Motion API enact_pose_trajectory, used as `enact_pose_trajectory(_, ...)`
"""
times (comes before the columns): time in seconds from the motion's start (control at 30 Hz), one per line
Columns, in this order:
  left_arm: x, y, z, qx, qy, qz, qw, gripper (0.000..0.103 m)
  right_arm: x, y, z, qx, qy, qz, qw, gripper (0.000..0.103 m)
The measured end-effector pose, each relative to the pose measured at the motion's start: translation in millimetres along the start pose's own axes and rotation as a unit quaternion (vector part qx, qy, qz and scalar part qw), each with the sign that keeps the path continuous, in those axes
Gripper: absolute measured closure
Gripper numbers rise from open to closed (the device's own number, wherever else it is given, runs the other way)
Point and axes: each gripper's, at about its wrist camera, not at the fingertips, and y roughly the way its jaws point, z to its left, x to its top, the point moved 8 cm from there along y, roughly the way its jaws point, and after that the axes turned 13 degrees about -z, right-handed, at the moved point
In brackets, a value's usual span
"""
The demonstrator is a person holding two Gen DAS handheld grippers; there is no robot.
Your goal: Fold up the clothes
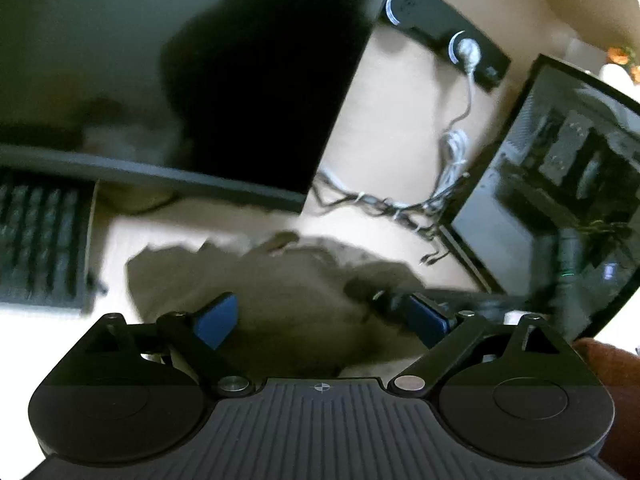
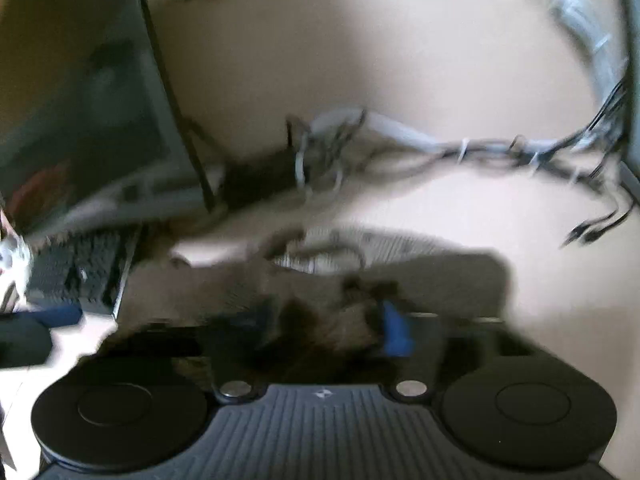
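Ribbed black housing of the left gripper [image 1: 322,320] at the bottom edge, blue pads [image 1: 218,318] spread wide, nothing between them. Just beyond, a grey-brown garment [image 1: 280,280] lying crumpled on the pale desk [image 1: 400,120], right under the spread fingers; whether a pad touches the cloth, cannot tell. Further off, a dark monitor [image 1: 260,80] on the left, a keyboard [image 1: 40,240] at the far left, a second monitor [image 1: 560,180] on the right, a tangle of white and black cables [image 1: 400,204] between the two screens.

On the right wrist view, heavy blur. Right gripper [image 2: 324,328] with blue pads [image 2: 396,332] drawn close together, dark bunched fabric of the garment [image 2: 420,276] pinched between them. Beyond, the garment spread on the desk [image 2: 400,40], cables [image 2: 440,148] across the middle, a monitor [image 2: 88,100] and keyboard [image 2: 88,268] at left.
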Motion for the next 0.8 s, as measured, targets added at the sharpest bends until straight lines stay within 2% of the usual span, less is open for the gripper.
enact_pose_trajectory(0.07,9.0,7.8,-1.0,-0.008,0.0,-0.007,0.9999,0.006,16.3,-14.2,5.0,0.01,-0.019,-0.027,0.999,0.087)
enact_pose_trajectory(0.13,12.4,16.3,0.5,-0.014,-0.01,-0.012,0.9998,0.004,37.1,-37.1,3.5,-0.001,-0.053,-0.065,0.997,0.088)
enact_pose_trajectory(0.2,5.0,29.3,5.3,-0.006,-0.02,0.001,0.9998,0.003,42.1,-49.7,-5.3,-0.023,-0.097,-0.07,0.993,0.088)
enact_pose_trajectory(0.27,-6.7,44.6,13.6,0.004,-0.031,0.021,0.9993,0.003,29.3,-46.5,-16.2,-0.049,-0.151,-0.048,0.986,0.088)
enact_pose_trajectory(0.37,-33.8,69.3,30.0,0.033,-0.051,0.071,0.9956,0.003,-1.3,-26.5,-28.8,-0.052,-0.181,0.008,0.982,0.086)
enact_pose_trajectory(0.43,-40.9,75.5,32.6,0.038,-0.037,0.079,0.9955,0.003,-7.0,-20.4,-29.0,-0.048,-0.197,0.023,0.979,0.079)
enact_pose_trajectory(0.47,-40.1,74.8,32.3,0.04,-0.033,0.077,0.9957,0.003,-0.6,-20.4,-26.9,-0.048,-0.203,0.022,0.978,0.073)
enact_pose_trajectory(0.5,-39.0,72.5,34.5,0.043,-0.041,0.075,0.9954,0.003,9.4,-23.1,-23.9,-0.046,-0.205,0.012,0.978,0.063)
enact_pose_trajectory(0.57,-36.9,65.7,39.9,0.052,-0.059,0.071,0.9943,0.003,36.5,-31.0,-15.6,-0.033,-0.204,-0.023,0.978,0.053)
enact_pose_trajectory(0.63,-34.9,56.6,45.9,0.063,-0.08,0.066,0.9926,0.003,60.0,-27.2,-3.5,-0.005,-0.2,-0.036,0.979,0.049)
enact_pose_trajectory(0.7,-32.8,47.5,51.9,0.073,-0.101,0.061,0.9903,0.003,66.2,-5.9,11.5,0.037,-0.199,-0.008,0.979,0.03)
enact_pose_trajectory(0.8,-29.8,33.8,60.9,0.088,-0.133,0.053,0.9858,0.003,49.9,37.7,25.0,0.057,-0.239,0.033,0.969,0.03)
